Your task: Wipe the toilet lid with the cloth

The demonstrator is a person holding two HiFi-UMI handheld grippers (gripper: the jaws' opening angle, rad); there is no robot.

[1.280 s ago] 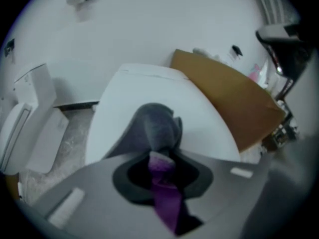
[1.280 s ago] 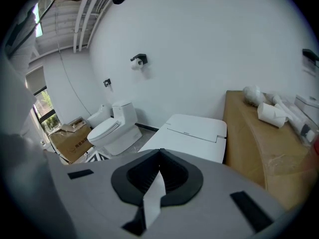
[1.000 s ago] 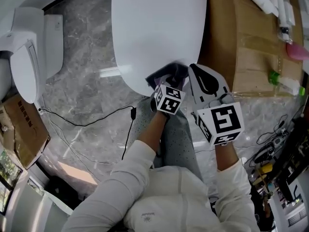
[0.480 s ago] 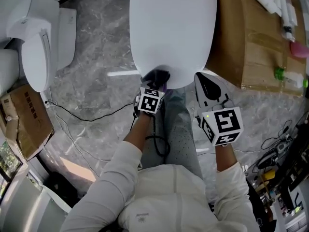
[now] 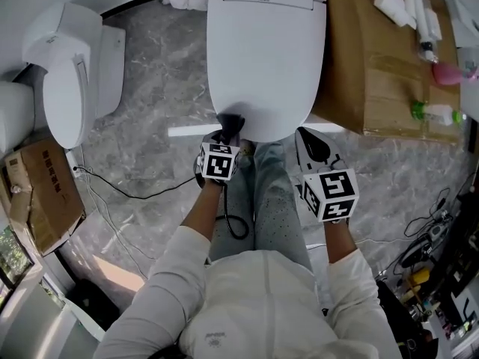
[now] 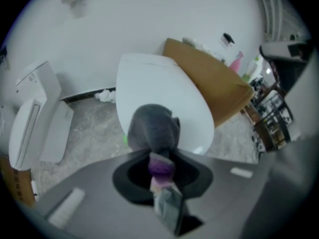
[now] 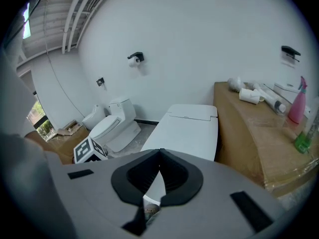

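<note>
The white toilet lid (image 5: 266, 51) lies closed in the upper middle of the head view. A dark grey cloth (image 5: 228, 122) rests on its front left rim, and my left gripper (image 5: 224, 134) is shut on it, pointing steeply down. In the left gripper view the cloth (image 6: 153, 128) bunches out from between the purple pads (image 6: 160, 166) onto the lid (image 6: 164, 83). My right gripper (image 5: 310, 142) hangs just off the lid's front right rim, shut and holding nothing. From the right gripper view the lid (image 7: 187, 128) stretches ahead of the closed gripper (image 7: 159, 153).
A second white toilet (image 5: 71, 73) stands at the left, with a cardboard box (image 5: 37, 193) below it. A black cable (image 5: 135, 193) trails over the marble floor. To the right is a cardboard-covered counter (image 5: 374, 58) with a pink bottle (image 5: 449, 72) and a green one (image 5: 434, 113).
The left gripper has dragged the cloth leftward along the lid's front rim. The right gripper has shifted a little and stays shut.
</note>
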